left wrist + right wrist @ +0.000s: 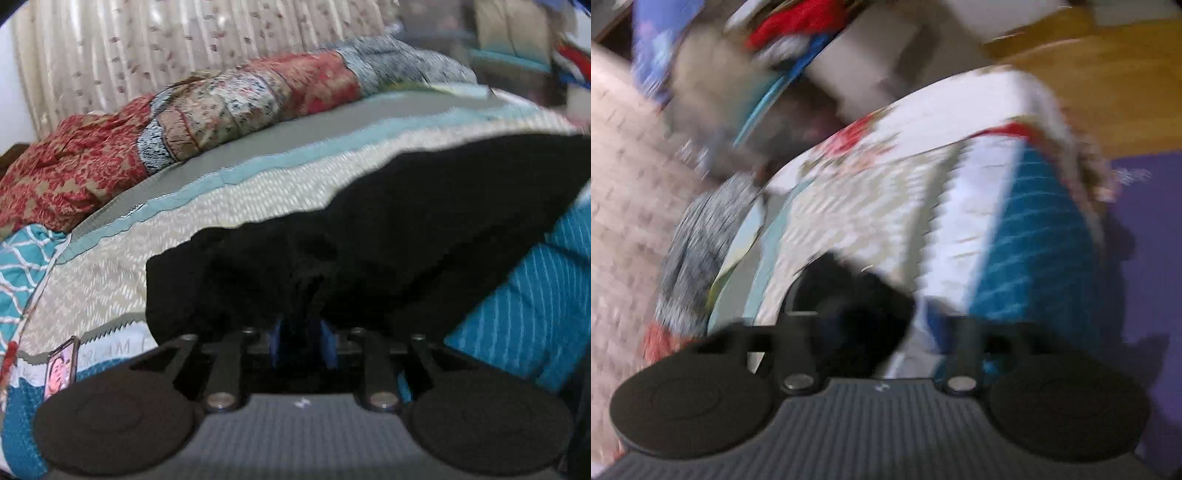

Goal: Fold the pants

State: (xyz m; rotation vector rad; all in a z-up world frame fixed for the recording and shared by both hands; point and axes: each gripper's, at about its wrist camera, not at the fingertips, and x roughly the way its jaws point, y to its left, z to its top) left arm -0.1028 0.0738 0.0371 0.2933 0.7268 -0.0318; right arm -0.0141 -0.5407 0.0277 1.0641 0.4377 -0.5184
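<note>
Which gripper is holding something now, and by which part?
The left gripper has a bunched fold of the black fabric pants between its blue pads. The right gripper looks open; blur hides any hold.

"DREAM" — partly legible — on the bedcover's white strip [110, 347]

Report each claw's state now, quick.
Left claw: nearly closed, black pants between its pads; grip cannot be told.
Right claw: open, black pants beside one finger, not gripped.
</note>
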